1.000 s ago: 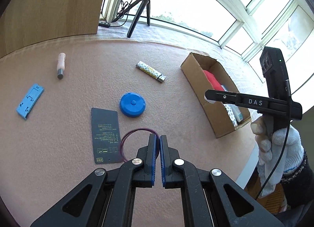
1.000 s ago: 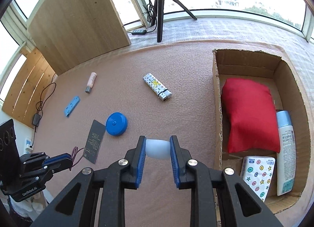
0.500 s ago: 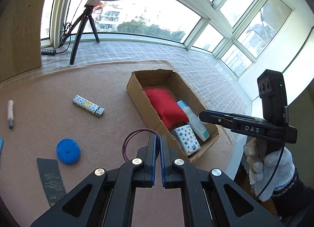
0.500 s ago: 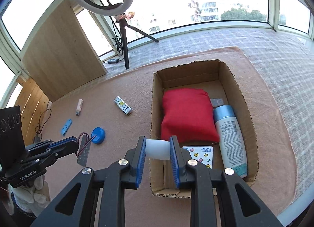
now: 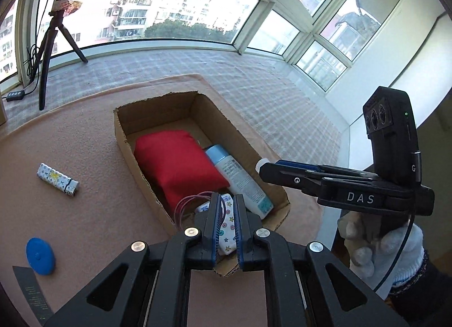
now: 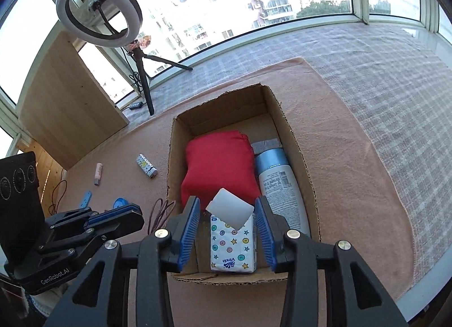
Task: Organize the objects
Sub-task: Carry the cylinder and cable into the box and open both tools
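1. Cardboard box (image 6: 299, 157) holds a red pouch (image 6: 220, 163), a spray bottle (image 6: 282, 185) and a tissue pack (image 6: 233, 245).
2. Right gripper (image 6: 228, 214), jaws apart, above the box's near end; a white cylinder (image 6: 230, 211) lies loose between them.
3. Left gripper (image 5: 226, 219), jaws slightly parted; purple hair tie (image 5: 186, 205) hangs over the box's near-left edge; grip unclear.

Curved bay windows (image 6: 254, 2), daylight; ring light (image 6: 99, 13) on tripod; wooden panel (image 6: 67, 106), possibly cabinet side.

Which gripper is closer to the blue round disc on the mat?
Left. The left gripper is at the cardboard box's near left corner, on the blue round disc's side; the right gripper is over the box's inside, farther across.
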Demonstrator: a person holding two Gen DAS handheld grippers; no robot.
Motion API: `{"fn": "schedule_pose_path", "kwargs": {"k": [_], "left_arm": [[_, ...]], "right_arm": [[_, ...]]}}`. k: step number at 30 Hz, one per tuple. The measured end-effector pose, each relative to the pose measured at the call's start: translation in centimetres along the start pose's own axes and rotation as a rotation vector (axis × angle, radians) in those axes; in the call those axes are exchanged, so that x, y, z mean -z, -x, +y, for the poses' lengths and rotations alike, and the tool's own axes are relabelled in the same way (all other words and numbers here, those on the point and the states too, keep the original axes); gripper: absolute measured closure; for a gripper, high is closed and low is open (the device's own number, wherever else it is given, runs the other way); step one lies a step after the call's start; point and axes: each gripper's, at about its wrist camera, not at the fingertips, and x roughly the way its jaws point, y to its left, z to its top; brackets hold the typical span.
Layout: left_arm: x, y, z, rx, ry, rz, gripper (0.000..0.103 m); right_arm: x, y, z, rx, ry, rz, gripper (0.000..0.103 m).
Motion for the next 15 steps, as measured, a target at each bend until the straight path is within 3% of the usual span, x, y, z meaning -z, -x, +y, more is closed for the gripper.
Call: {"fn": "schedule_pose_path", "kwargs": {"k": [1,2,8,15], "left_arm": [[0.0,0.1,0.0,-0.003,-0.002,-0.003,0.077],[0.1,0.1,-0.1,-0.01,-0.005,-0.005,0.075],[1.0,1.1,0.8,-0.057,-0.003,-0.008,0.075],[3.3,2.6,3.0,-0.111,0.044,0.006,0.075]], "right_arm": [[-0.1,0.1,-0.1,-0.005,-0.004,-0.007,0.061],[-0.2,0.2,-0.2,-0.005,-0.005,-0.009,0.061],[-0.3,0.2,0.0,-0.002,0.003,-0.005,0.06],[0.5,-0.8,1.8,-0.022,0.037,0.018,0.045]]}}
